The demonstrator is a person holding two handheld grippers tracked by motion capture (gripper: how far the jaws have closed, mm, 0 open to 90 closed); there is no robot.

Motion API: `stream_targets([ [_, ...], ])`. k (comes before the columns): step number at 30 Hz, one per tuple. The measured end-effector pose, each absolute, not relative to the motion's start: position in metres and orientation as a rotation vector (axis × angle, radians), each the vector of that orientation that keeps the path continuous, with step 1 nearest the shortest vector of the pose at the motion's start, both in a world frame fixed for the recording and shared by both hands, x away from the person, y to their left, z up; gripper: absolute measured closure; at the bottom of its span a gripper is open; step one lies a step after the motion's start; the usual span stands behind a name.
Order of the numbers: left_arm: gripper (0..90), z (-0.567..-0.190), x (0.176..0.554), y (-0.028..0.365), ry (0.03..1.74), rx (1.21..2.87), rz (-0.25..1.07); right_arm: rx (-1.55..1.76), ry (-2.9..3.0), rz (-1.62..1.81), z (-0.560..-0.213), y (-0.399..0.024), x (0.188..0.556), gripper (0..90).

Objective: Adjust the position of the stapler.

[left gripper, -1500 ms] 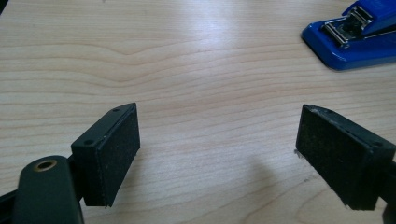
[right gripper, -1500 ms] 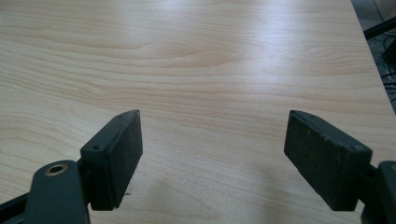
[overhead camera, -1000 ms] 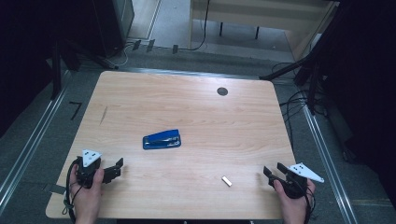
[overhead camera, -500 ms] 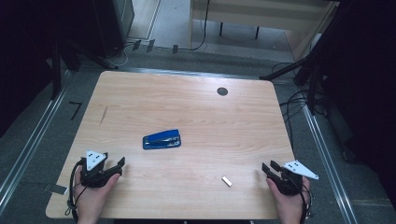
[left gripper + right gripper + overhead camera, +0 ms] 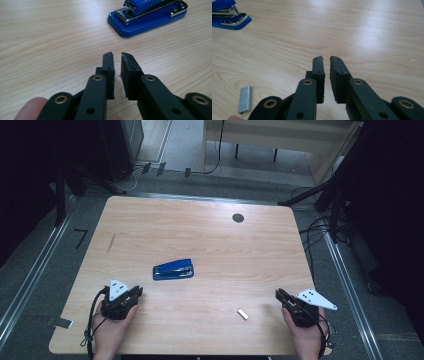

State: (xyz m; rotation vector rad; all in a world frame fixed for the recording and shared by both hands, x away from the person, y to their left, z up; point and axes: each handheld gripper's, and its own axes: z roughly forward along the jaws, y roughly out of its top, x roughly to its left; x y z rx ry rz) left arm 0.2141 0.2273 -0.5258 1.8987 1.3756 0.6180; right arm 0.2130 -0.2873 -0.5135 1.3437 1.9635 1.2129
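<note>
Closing both nearly shut on nothing, my left tongs (image 5: 134, 294) and right tongs (image 5: 281, 296) flank the stapler (image 5: 173, 269) at mid-table, probably rigid and slick, best gripped across its long sides beside the staple strip (image 5: 242, 314).

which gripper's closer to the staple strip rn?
Right. The right gripper sits just to the right of the staple strip, near the table's front edge. The left gripper is far off to its left, nearer the blue stapler.
</note>
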Motion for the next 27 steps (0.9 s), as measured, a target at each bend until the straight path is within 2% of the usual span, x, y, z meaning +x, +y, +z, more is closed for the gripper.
stream_targets([
  [3,90.0,-0.526,0.222,0.22,1.373,1.913,0.604,1.302,1.994,1.222,-0.505,-0.277,0.219,90.0],
  [7,90.0,-0.523,0.229,0.21,1.342,1.945,0.581,1.273,2.019,1.221,-0.499,-0.268,0.225,90.0],
  [16,90.0,-0.525,0.245,0.193,1.274,1.991,0.555,1.201,2.147,1.266,-0.482,-0.217,0.248,90.0],
  [19,90.0,-0.523,0.249,0.196,1.282,1.964,0.507,1.177,2.176,1.274,-0.479,-0.197,0.255,90.0],
  [27,90.0,-0.525,0.259,0.208,1.327,1.912,0.481,1.133,2.24,1.319,-0.479,-0.151,0.282,90.0],
])
